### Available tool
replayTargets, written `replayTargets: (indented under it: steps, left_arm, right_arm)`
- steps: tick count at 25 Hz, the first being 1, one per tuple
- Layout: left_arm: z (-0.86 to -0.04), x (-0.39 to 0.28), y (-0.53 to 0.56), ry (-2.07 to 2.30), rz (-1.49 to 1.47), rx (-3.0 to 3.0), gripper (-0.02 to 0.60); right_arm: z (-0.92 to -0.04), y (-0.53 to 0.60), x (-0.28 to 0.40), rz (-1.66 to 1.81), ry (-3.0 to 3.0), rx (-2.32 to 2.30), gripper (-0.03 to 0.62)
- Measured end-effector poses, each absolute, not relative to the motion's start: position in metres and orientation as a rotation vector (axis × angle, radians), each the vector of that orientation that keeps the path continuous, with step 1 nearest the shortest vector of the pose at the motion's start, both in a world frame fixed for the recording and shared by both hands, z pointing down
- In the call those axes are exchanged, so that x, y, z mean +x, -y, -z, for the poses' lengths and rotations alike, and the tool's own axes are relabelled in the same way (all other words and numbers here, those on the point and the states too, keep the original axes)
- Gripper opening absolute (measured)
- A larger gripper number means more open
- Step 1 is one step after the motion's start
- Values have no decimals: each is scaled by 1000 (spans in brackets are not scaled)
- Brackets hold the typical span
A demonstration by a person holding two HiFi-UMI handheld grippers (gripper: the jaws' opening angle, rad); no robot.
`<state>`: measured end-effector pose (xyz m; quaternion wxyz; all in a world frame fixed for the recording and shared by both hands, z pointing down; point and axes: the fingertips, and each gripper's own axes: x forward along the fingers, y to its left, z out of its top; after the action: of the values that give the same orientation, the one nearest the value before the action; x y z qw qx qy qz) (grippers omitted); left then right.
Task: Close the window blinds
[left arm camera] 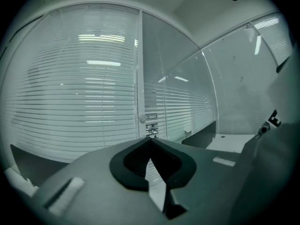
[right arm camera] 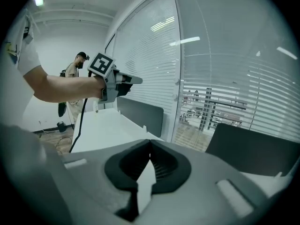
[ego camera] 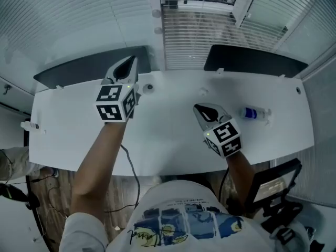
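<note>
The window blinds hang behind the desk. The left blind (ego camera: 79, 14) (left arm camera: 79, 93) has its slats nearly flat, while the middle blind (ego camera: 210, 30) (left arm camera: 176, 107) lets the outside show between its slats. A white knob (left arm camera: 142, 119) sits on the frame post between them. My left gripper (ego camera: 131, 63) (left arm camera: 150, 140) is held out over the desk's far edge toward that post, jaws shut with nothing between them. The right gripper view shows it in the air (right arm camera: 135, 80), short of the glass. My right gripper (ego camera: 196, 108) (right arm camera: 149, 142) hovers lower over the desk, shut and empty.
A white desk (ego camera: 168, 140) runs along the window, with two dark partition panels (ego camera: 89, 70) (ego camera: 254, 62) at its back edge. A small bottle (ego camera: 253, 113) lies at the right. A black screen (ego camera: 273, 185) stands at lower right. Another person (right arm camera: 75, 78) stands far off.
</note>
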<state>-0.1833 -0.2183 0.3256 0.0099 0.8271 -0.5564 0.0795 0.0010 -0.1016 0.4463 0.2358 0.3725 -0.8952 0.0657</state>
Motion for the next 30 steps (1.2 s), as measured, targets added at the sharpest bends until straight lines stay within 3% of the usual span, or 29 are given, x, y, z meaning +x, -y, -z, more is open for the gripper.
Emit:
replayTargets:
  steps: [30]
  left_arm:
    - [-353,-193,-63,1266,-374,2840,3]
  right_arm:
    - [-394,-50,-62,-87,2442,1161,3]
